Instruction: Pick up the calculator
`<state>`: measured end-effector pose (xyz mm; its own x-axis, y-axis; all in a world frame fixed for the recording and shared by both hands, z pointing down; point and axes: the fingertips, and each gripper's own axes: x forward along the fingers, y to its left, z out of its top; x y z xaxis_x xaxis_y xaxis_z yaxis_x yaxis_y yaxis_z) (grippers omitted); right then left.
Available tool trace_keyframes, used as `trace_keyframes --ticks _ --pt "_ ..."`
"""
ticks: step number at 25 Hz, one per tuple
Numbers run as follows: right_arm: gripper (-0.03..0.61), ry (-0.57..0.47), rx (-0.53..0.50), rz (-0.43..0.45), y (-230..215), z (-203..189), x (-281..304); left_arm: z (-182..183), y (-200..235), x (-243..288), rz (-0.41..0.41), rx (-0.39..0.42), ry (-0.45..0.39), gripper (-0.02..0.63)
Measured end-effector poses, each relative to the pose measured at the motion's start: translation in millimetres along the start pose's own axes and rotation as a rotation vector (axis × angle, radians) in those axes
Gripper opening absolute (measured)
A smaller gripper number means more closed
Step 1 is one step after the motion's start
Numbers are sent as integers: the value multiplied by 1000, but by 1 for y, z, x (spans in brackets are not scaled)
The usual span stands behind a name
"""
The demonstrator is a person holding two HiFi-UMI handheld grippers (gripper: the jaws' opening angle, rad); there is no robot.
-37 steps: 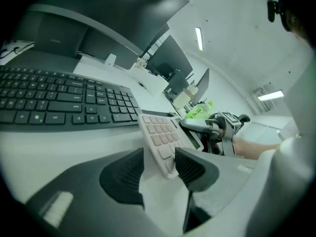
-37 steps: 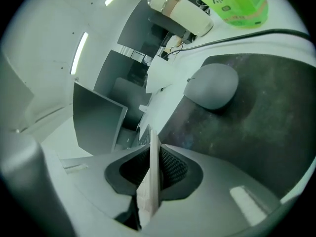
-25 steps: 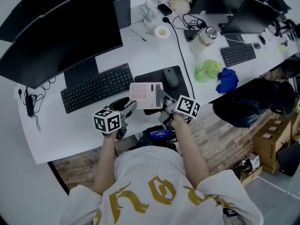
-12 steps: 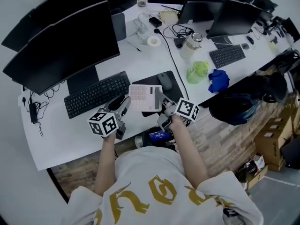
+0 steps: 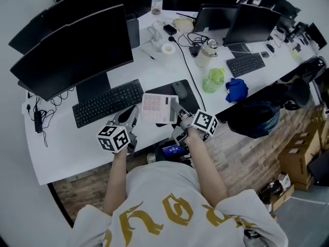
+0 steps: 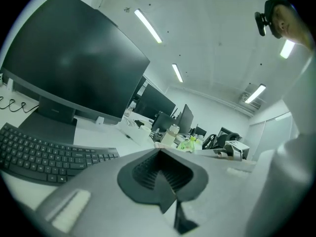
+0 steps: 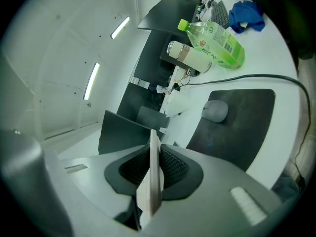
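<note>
The calculator [image 5: 159, 107] is a flat white pad with pale keys, held above the desk's front edge beside the black mouse pad [image 5: 193, 101]. My right gripper [image 5: 176, 113] is shut on its right edge. In the right gripper view the calculator [image 7: 150, 196] stands edge-on, pinched between the dark ribbed pads of the right gripper [image 7: 153, 157]. My left gripper [image 5: 132, 116] hovers just left of the calculator, over the keyboard's near corner. In the left gripper view the left gripper [image 6: 165, 181] has its pads closed together with nothing between them.
A black keyboard [image 5: 108, 103] and a large monitor [image 5: 77, 45] lie to the left. A mouse [image 5: 180, 90] rests on the mouse pad. A cable, a green bottle [image 5: 213, 80], a tumbler [image 5: 204, 53] and a blue cloth [image 5: 236, 89] sit to the right.
The right gripper still holds the calculator at about the same place. The left gripper has drawn back a little to the left, away from the calculator's edge.
</note>
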<state>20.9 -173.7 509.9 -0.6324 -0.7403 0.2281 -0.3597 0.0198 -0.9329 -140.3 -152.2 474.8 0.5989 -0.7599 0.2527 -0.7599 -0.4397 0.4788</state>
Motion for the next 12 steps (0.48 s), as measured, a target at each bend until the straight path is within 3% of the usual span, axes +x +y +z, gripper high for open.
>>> trace_keyframes --ticks 12 --pt "80 -27 16 7 2 2 -8 -5 -6 -1 -14 7 20 0"
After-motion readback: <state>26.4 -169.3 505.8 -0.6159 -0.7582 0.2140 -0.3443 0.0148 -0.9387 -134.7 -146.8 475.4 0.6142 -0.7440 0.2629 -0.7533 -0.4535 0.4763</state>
